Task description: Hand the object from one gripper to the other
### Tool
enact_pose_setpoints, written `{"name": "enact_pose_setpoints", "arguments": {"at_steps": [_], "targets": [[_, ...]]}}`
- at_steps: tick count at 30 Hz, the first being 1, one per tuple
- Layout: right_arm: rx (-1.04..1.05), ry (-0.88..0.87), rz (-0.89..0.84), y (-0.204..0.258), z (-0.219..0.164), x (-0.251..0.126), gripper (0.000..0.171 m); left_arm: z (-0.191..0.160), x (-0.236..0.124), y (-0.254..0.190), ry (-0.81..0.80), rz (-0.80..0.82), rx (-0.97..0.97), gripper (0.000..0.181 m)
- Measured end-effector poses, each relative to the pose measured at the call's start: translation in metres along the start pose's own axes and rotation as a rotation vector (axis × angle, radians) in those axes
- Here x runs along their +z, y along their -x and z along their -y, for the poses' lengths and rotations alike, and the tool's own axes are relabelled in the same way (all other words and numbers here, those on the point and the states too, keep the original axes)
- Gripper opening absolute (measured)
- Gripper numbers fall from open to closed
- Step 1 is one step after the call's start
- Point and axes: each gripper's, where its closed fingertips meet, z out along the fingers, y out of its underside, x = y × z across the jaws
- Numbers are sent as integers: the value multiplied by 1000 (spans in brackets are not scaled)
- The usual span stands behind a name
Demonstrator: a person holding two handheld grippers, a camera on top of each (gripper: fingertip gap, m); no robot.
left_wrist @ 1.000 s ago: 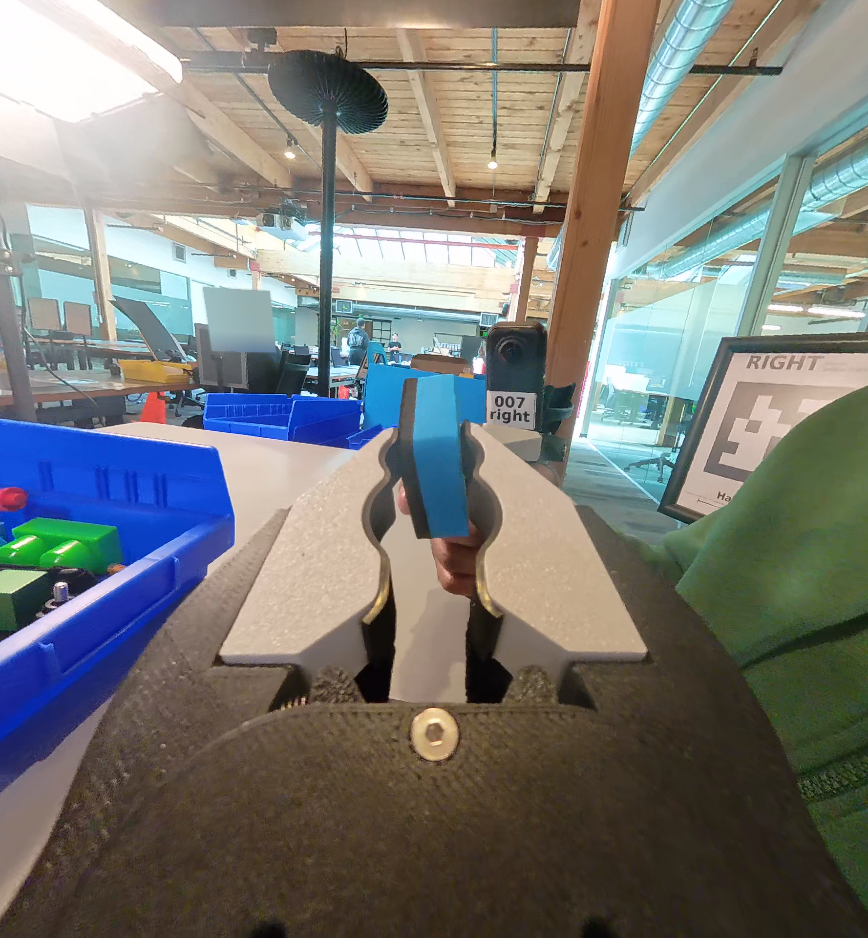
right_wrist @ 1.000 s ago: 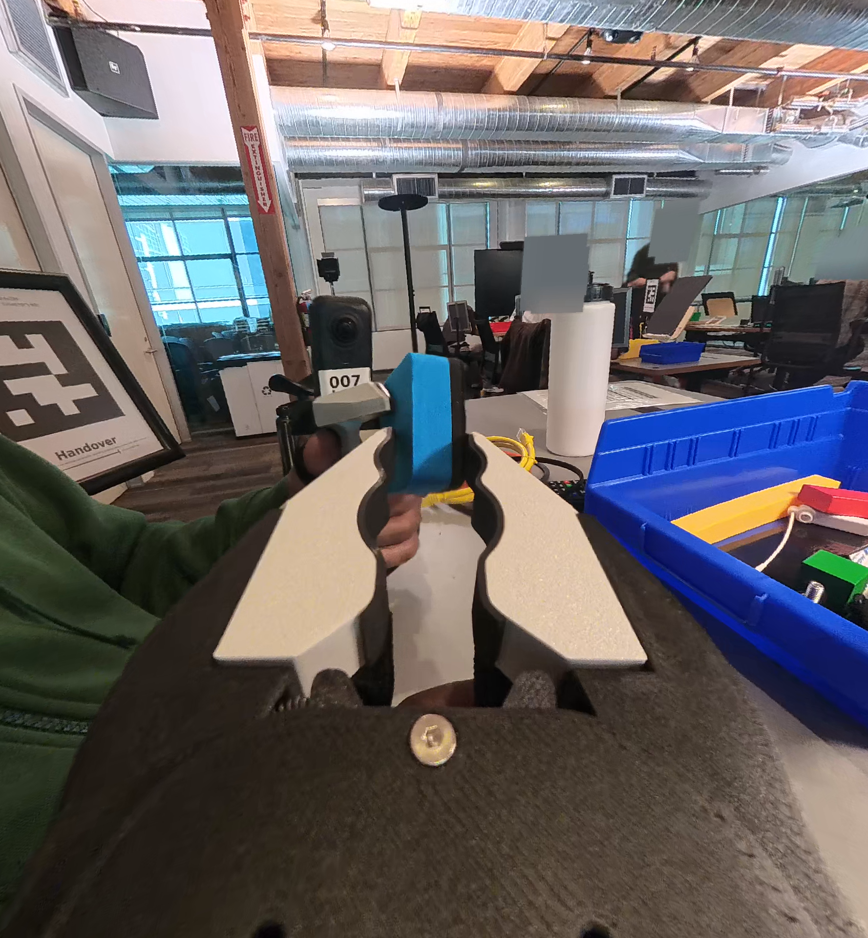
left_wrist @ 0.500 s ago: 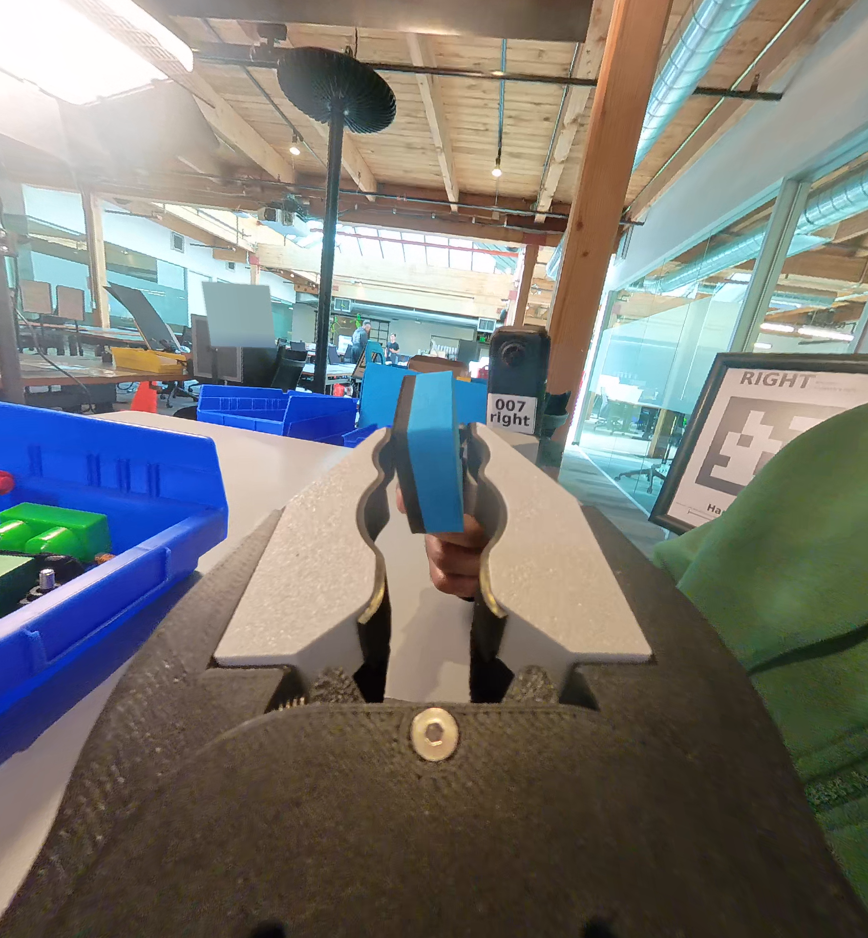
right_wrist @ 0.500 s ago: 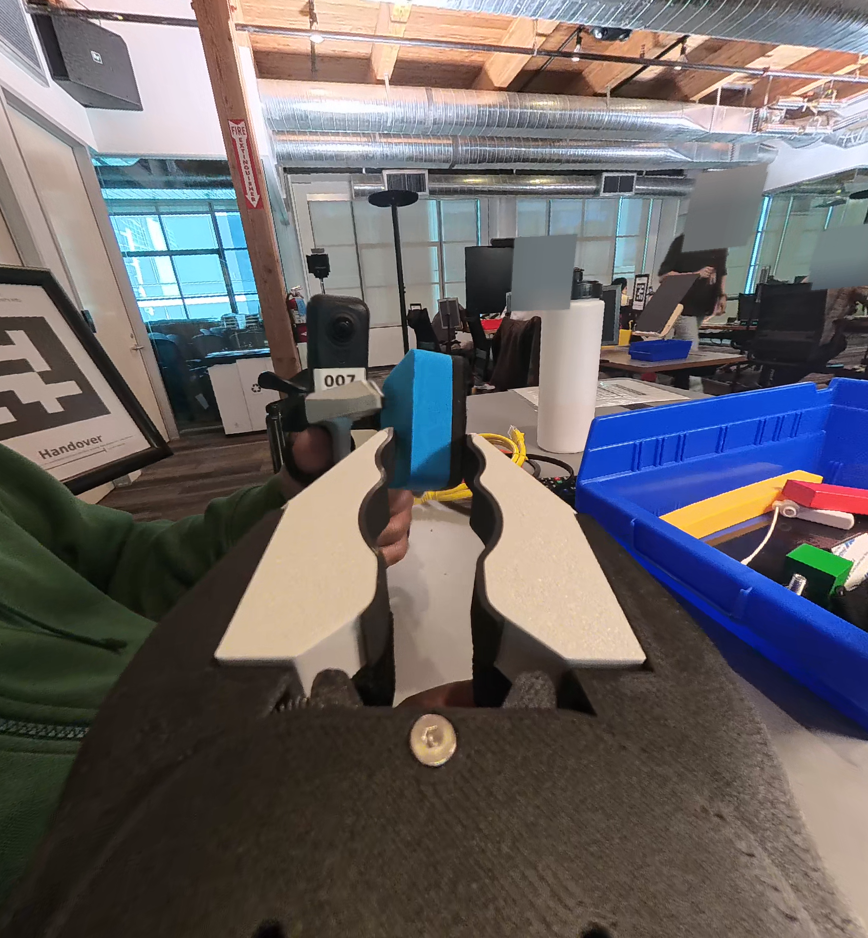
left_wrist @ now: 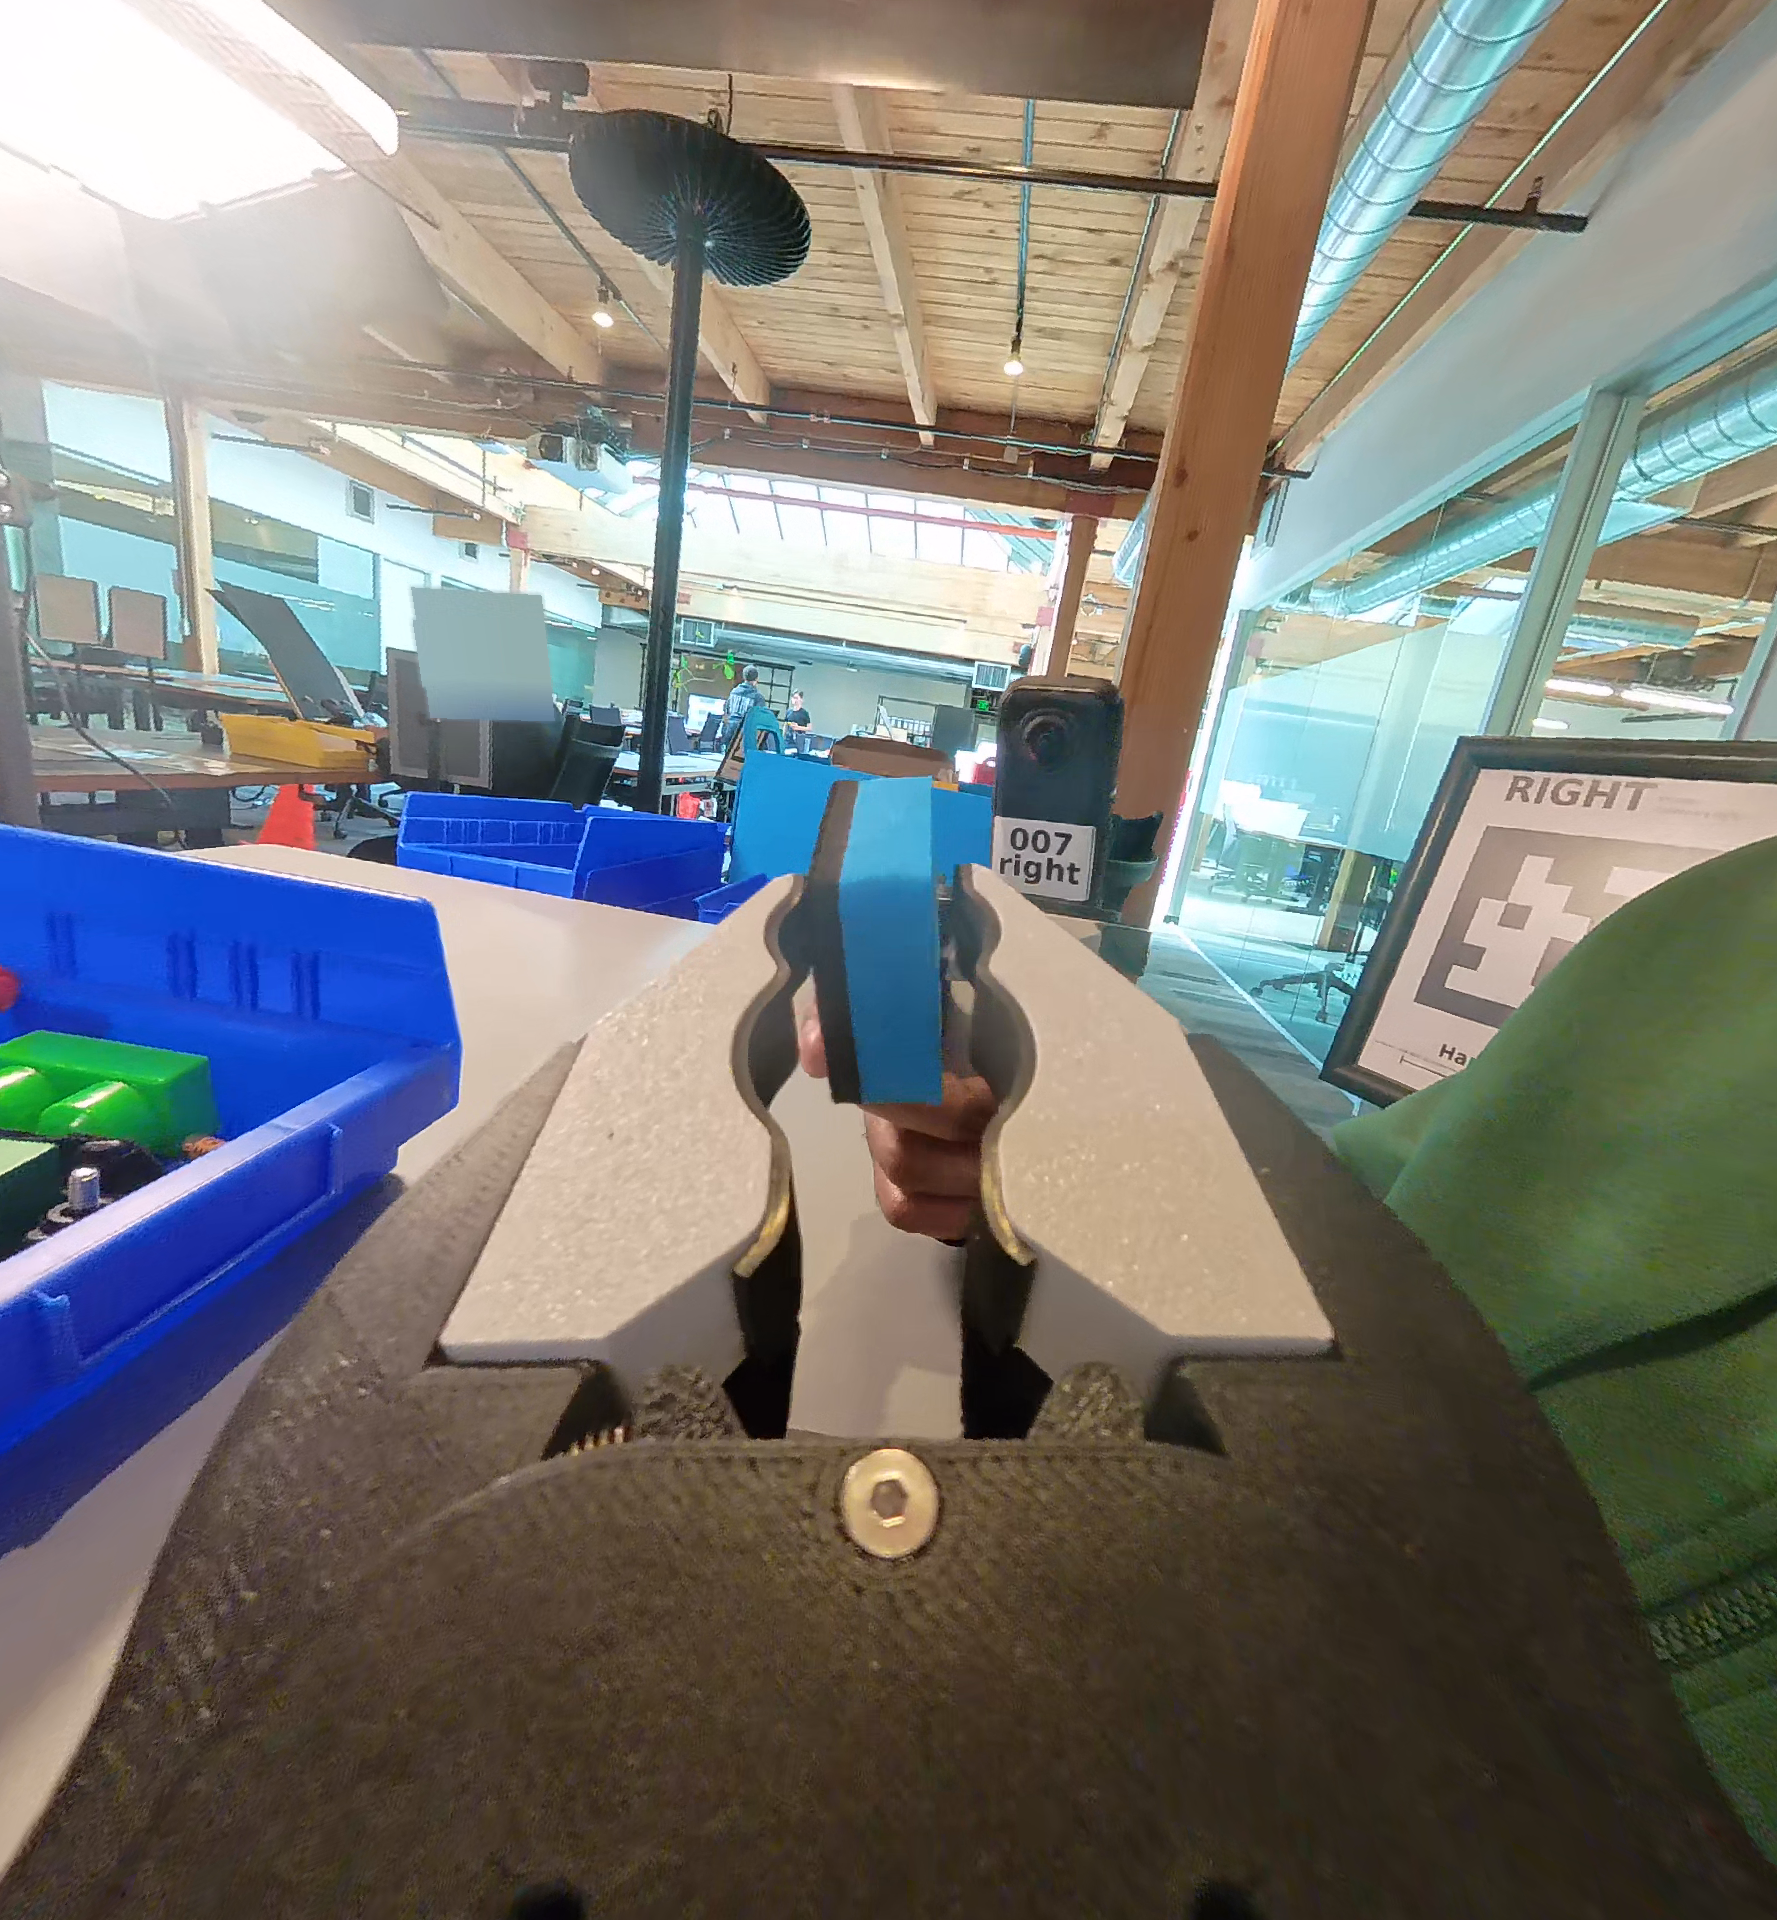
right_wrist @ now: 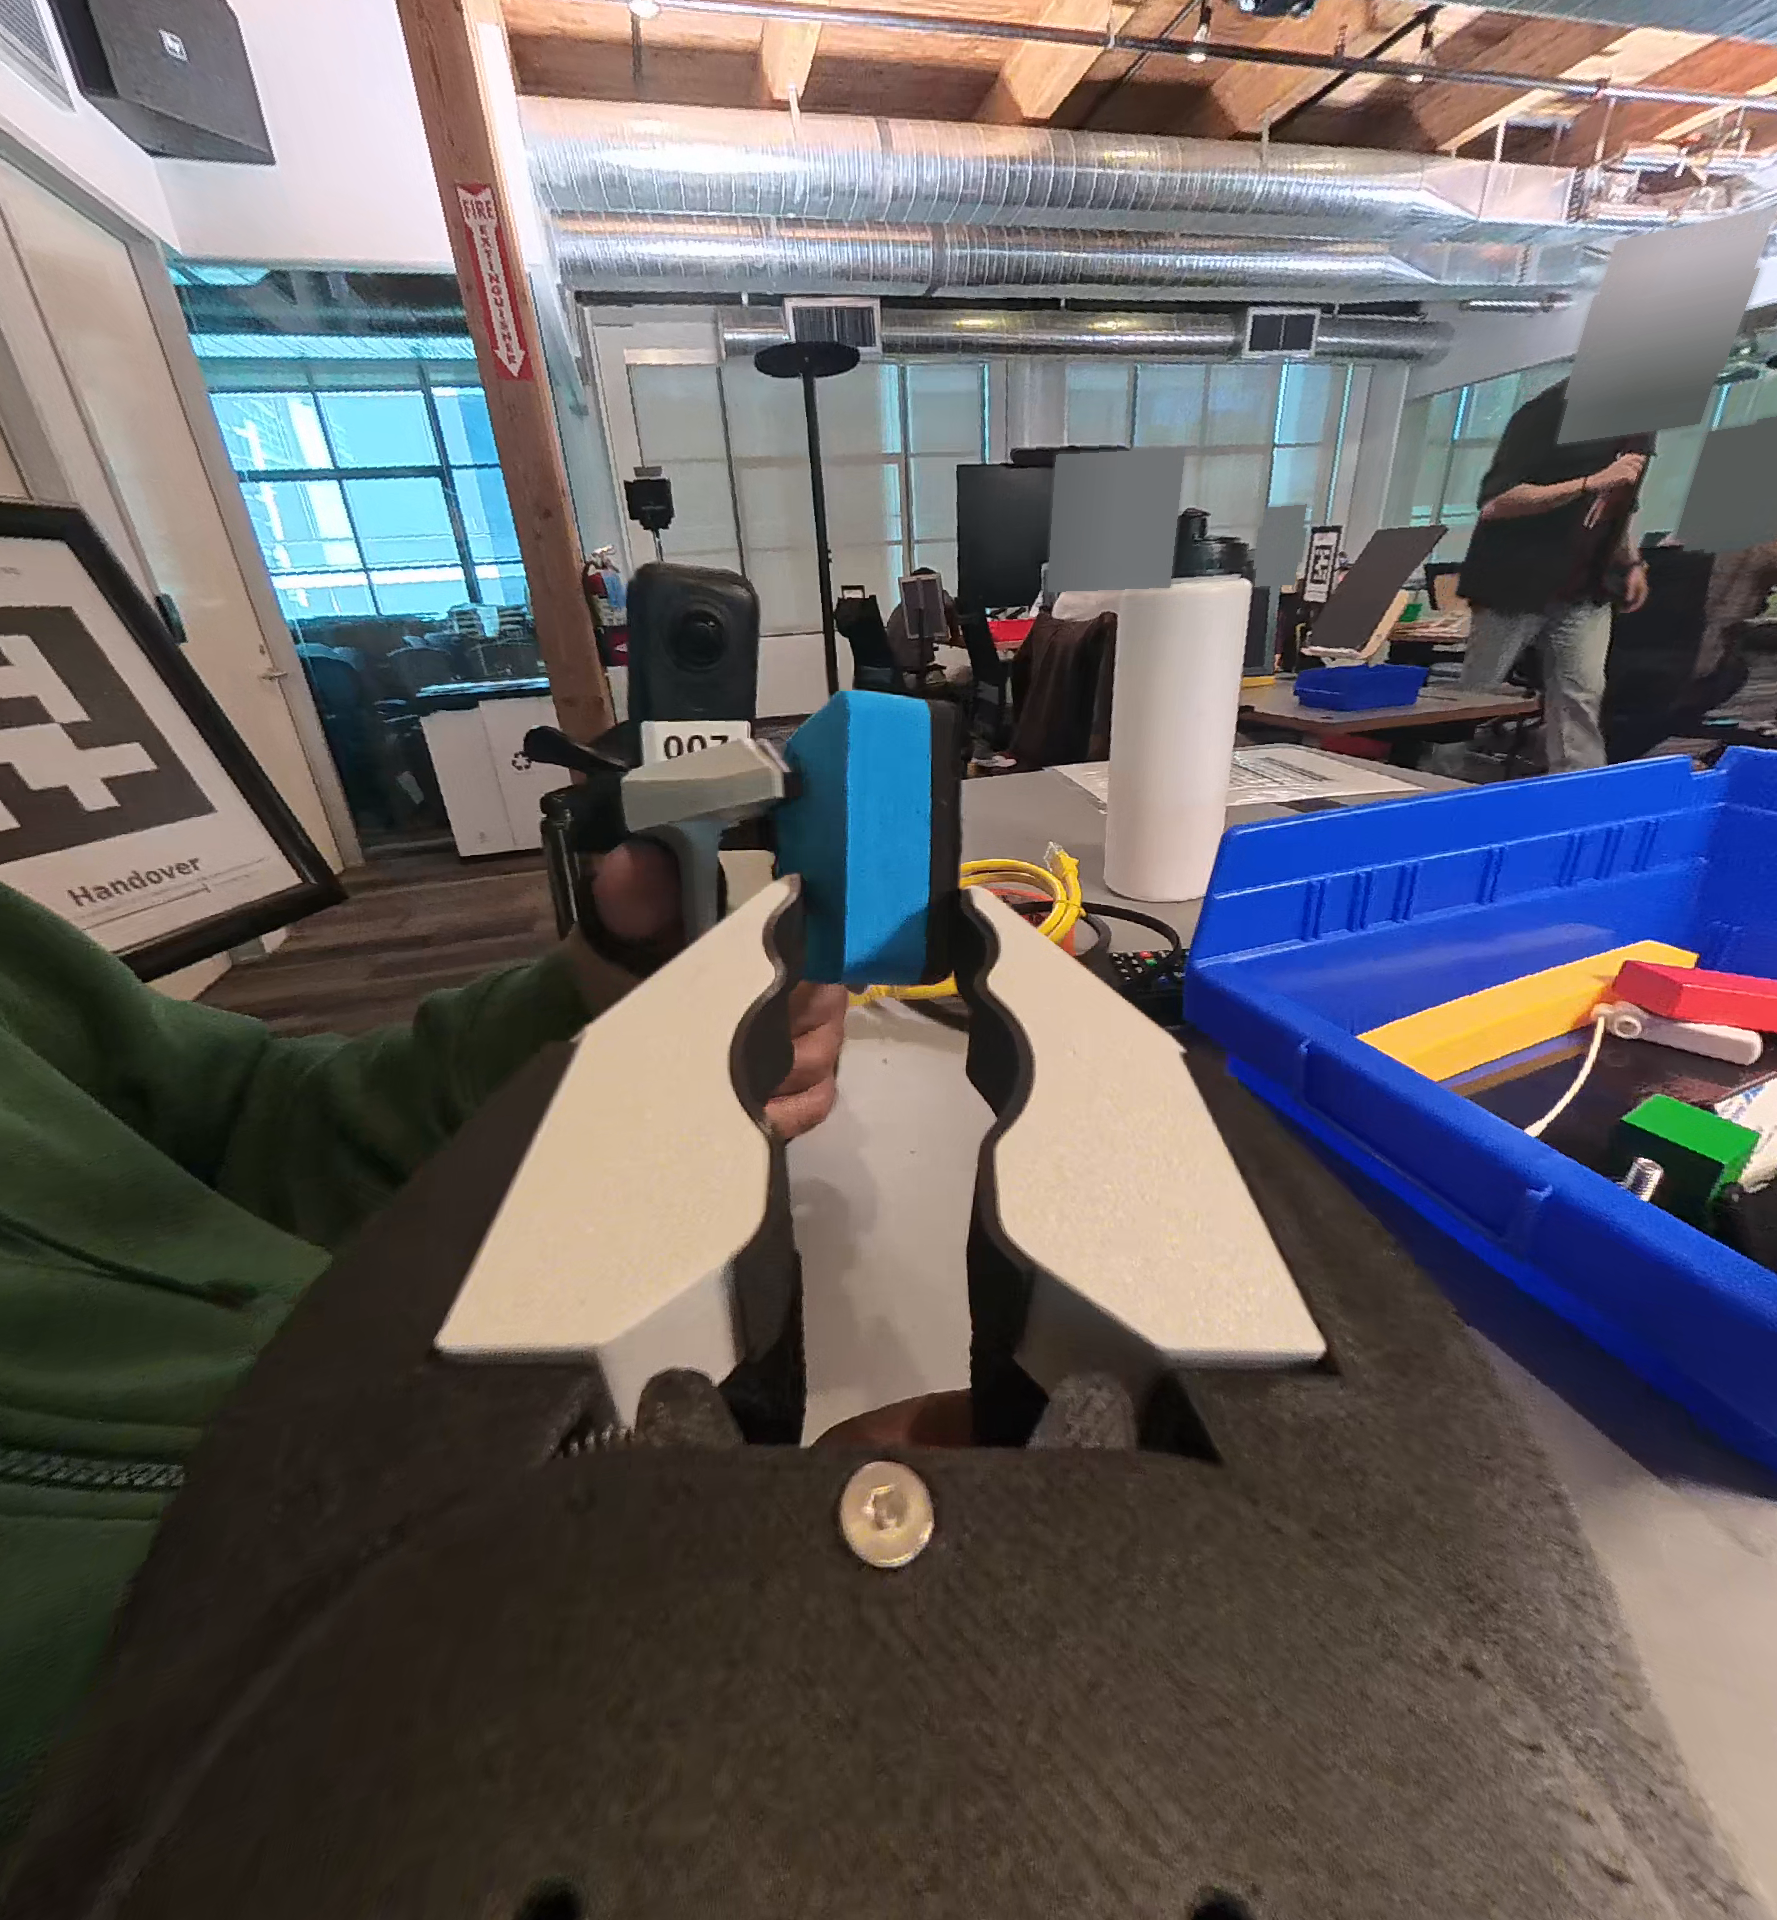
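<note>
A blue foam block with a black backing (left_wrist: 889,987) stands upright in the air between the two grippers, which face each other. My left gripper (left_wrist: 879,914) has its grey fingertips closed on the block's two sides. In the right wrist view the same block (right_wrist: 853,862) sits between the tips of my right gripper (right_wrist: 879,914), which also looks closed on it. One grey finger of the left gripper (right_wrist: 702,790) presses the block's blue face there; its other finger is hidden behind the block. The right gripper's camera body (left_wrist: 1055,758) shows behind the block.
A blue bin (left_wrist: 188,1247) of coloured parts sits on the grey table at my left; it also shows in the right wrist view (right_wrist: 1486,904). A white cylinder (right_wrist: 1175,727) and a yellow cable (right_wrist: 1029,894) lie behind. A framed marker sign (left_wrist: 1590,914) and a green sleeve (left_wrist: 1590,1195) are close by. My left and right fingertips are right by each other.
Both grippers and the block have drifted slightly together. The jaw openings and the hold on the block look the same. A person in the background has walked leftward.
</note>
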Motion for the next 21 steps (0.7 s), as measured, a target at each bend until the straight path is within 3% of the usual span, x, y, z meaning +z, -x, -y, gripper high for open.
{"name": "enact_pose_setpoints", "arguments": {"at_steps": [14,21], "targets": [[48,-27,27,3,4,-1,36,0,0,-2,5,-7,20,22],[2,-7,-4,-1,1,0,27,1,0,1,-6,10,-1,31]]}}
